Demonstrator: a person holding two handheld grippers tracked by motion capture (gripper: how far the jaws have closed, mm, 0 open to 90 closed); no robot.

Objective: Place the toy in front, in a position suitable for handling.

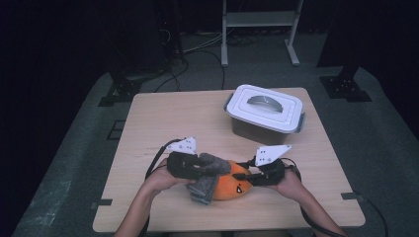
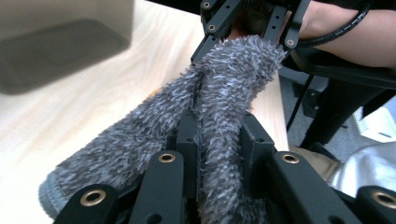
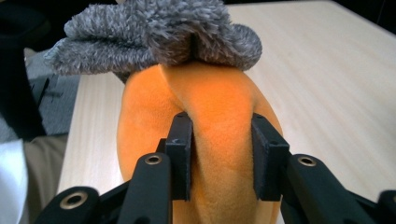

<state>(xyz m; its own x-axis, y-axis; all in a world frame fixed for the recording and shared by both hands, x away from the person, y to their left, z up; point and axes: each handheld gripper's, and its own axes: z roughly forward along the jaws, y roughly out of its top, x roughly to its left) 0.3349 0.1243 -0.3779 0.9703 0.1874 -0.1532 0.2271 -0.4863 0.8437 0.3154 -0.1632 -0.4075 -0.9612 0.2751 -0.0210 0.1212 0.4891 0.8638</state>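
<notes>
At the counter's [image 1: 148, 113] near edge the left gripper [image 1: 190, 167] has its jaws clenched on the grey fuzzy sock [image 2: 219, 93], which caps the left end of the orange plush toy [image 3: 219, 121], whose opposite end the right gripper [image 1: 254, 178] pinches, so the toy's long axis runs straight between both jaws.

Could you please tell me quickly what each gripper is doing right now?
Left gripper: shut on the grey fuzzy cloth.
Right gripper: shut on a fold of the orange plush toy.

A dark recording lab: lone wooden table [image 1: 163, 113], floor cables [image 1: 197, 54], black stand bases [image 1: 346, 86], metal rack [image 1: 259, 29].
</notes>
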